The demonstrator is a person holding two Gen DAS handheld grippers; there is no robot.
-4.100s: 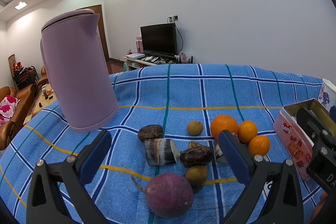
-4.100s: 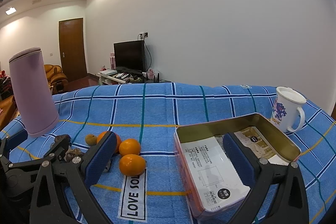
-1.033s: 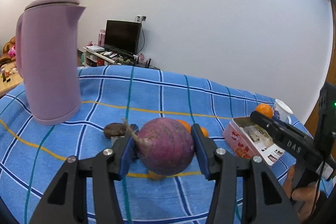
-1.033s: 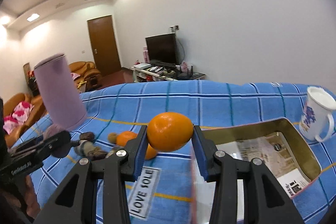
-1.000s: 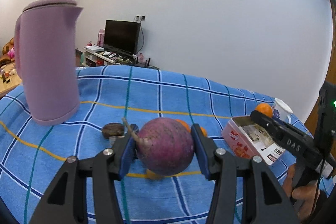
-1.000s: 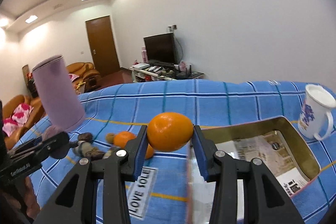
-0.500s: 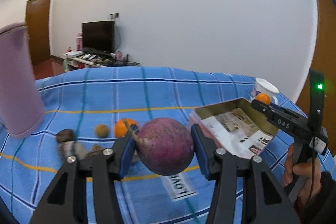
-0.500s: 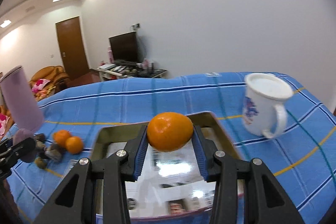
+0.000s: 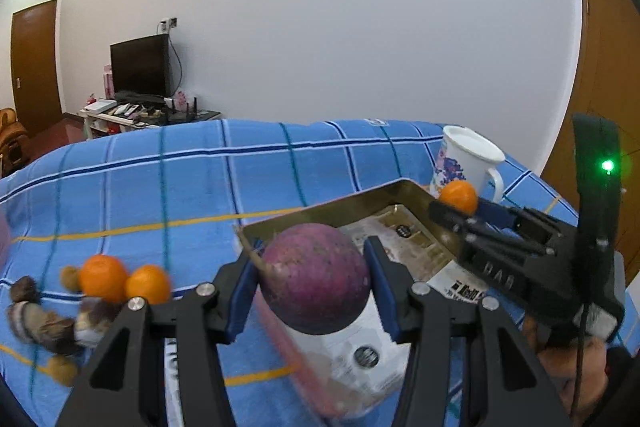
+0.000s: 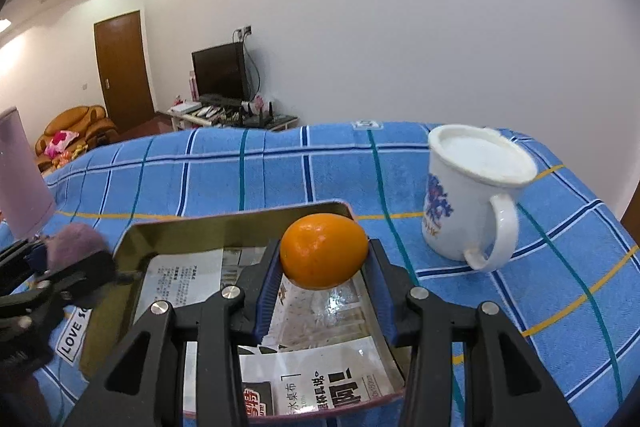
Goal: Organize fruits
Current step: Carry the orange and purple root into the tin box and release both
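Note:
My left gripper (image 9: 314, 281) is shut on a round purple fruit (image 9: 316, 277) and holds it above the near left part of the open gold tin (image 9: 332, 209). My right gripper (image 10: 323, 261) is shut on an orange (image 10: 323, 250) and holds it over the far right part of the tin (image 10: 192, 231). The right gripper with its orange (image 9: 458, 195) also shows in the left wrist view. Two oranges (image 9: 120, 279) and several brown fruits (image 9: 38, 319) lie on the blue cloth at the left.
A white mug (image 10: 476, 187) stands right of the tin. A lilac kettle (image 10: 20, 183) stands at the far left. Printed papers (image 10: 316, 383) line the tin's bottom. The blue checked cloth (image 10: 260, 167) covers the table.
Both grippers have swung to the right with their fruits and now hang over the tin. The left gripper has left the fruit pile behind at the left.

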